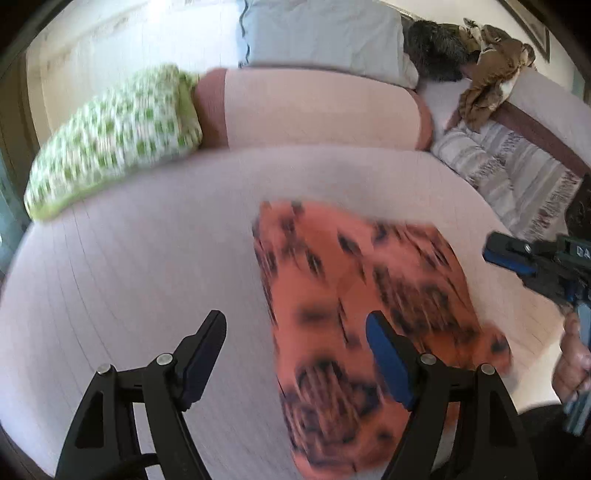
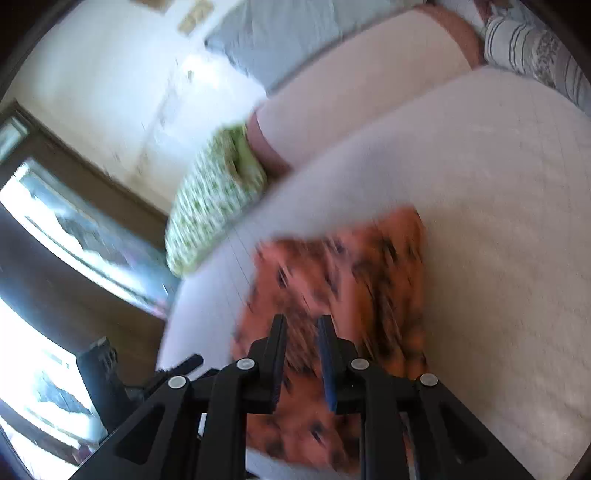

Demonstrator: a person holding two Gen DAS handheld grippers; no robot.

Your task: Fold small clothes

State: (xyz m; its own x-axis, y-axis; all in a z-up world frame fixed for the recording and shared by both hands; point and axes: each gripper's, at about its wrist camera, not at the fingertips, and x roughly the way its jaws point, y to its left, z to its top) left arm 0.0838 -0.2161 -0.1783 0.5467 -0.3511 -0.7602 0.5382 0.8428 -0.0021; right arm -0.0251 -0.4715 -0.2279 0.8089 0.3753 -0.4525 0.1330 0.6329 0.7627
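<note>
An orange garment with black markings lies flat on the pale bed; it is blurred in both views. My left gripper is open and hovers over the garment's near left edge: one finger is over bare sheet, the blue-padded finger over the cloth. A hand holds my right gripper above the sheet, right of the garment. In the right wrist view the right gripper has its jaws only a narrow gap apart, with no cloth pinched; the garment lies beyond them.
A green-patterned pillow, a pink bolster and a pale blue pillow line the far side of the bed. A striped blanket and brown cloth lie at the right. The bed's left edge drops to a dark floor.
</note>
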